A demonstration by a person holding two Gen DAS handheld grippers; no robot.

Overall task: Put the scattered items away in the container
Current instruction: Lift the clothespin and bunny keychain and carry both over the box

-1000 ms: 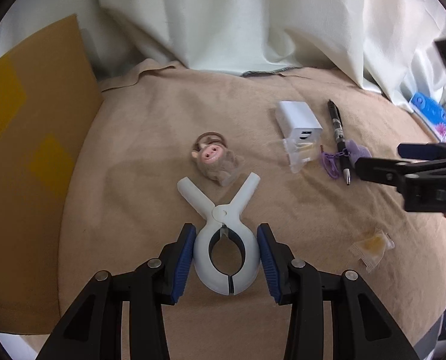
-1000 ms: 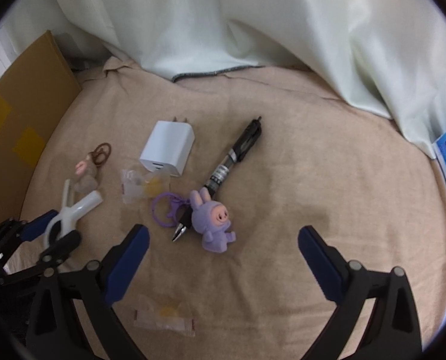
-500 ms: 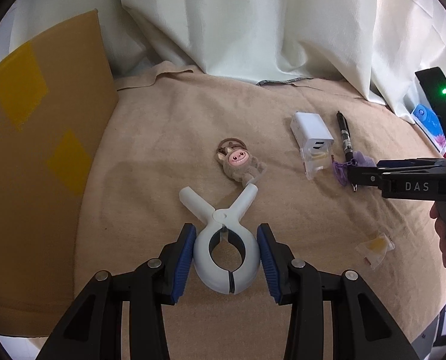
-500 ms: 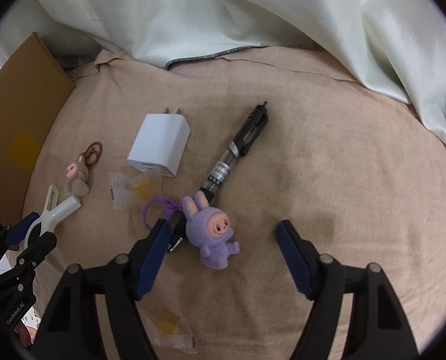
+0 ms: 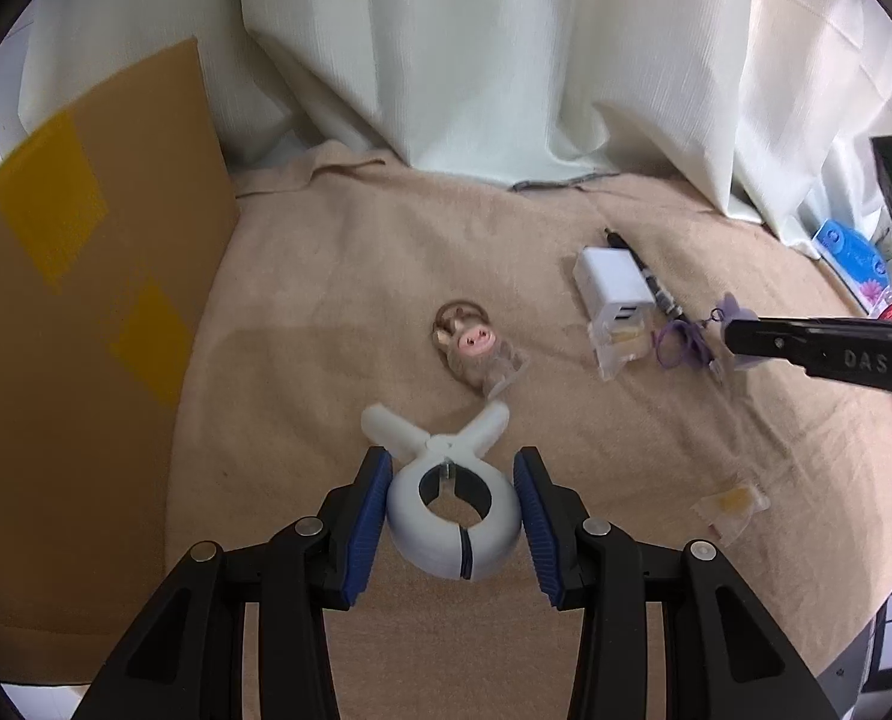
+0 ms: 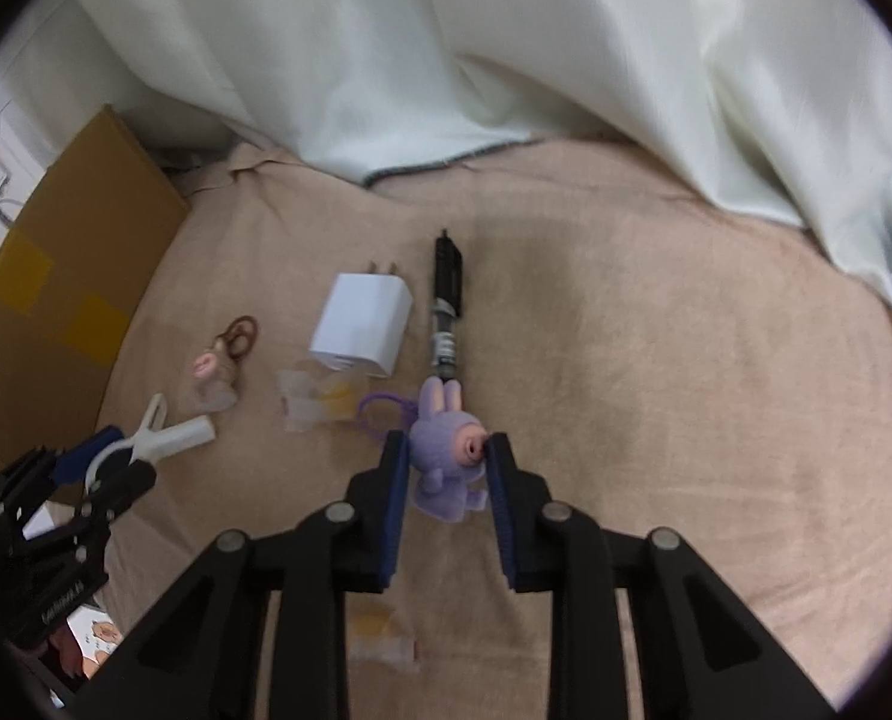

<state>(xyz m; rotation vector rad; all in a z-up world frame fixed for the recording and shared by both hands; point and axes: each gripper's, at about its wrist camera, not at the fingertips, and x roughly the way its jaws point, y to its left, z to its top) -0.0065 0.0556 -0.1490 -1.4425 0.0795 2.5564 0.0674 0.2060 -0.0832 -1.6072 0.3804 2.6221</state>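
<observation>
Scattered items on the beige cloth (image 5: 338, 276): two plush keychains, two sachets. Left gripper (image 5: 453, 513) clamps the white clip (image 5: 451, 516), lower centre. Right gripper (image 6: 446, 468) pinches the purple plush (image 6: 446, 456); only its view shows this.

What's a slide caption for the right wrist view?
Right gripper closing on the purple bunny keychain beside the black pen on the beige cloth.

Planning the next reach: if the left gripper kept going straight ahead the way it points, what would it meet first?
Beyond the white clamp between its fingers, the left gripper would likely meet the brown plush keychain first; depth is unclear.
</observation>
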